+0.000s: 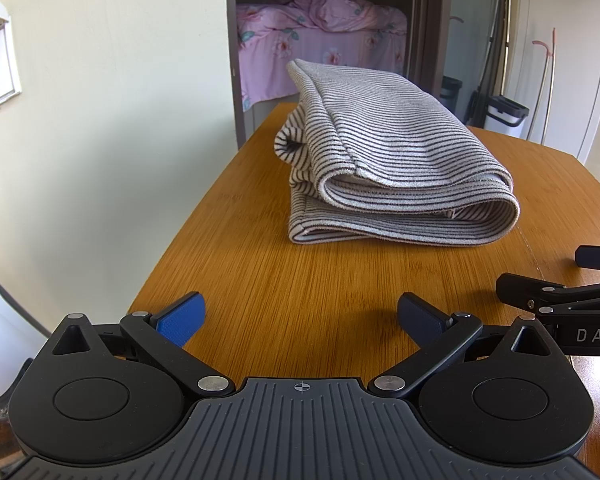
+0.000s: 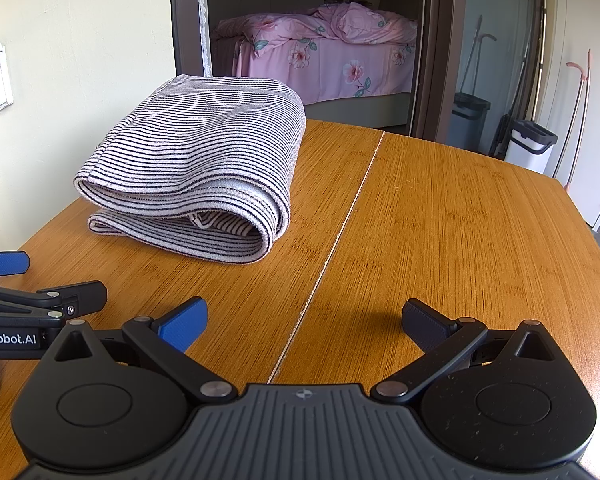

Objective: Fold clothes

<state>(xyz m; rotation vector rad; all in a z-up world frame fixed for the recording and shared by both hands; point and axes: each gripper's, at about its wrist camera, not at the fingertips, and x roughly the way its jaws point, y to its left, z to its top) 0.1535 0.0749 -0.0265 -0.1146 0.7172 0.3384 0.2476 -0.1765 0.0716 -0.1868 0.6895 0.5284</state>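
Note:
A grey garment with thin dark stripes lies folded into a thick bundle on the wooden table. In the right wrist view the same striped garment sits toward the far left of the table. My left gripper is open over bare wood, well short of the garment, with nothing between its blue pads. My right gripper is also open and empty, near the table's front, right of the garment. Each gripper shows at the edge of the other's view.
The cream wall runs along the table's left side. Behind the table a doorway opens onto a bed with pink floral bedding. Bins and leaning poles stand at the back right. A seam crosses the tabletop.

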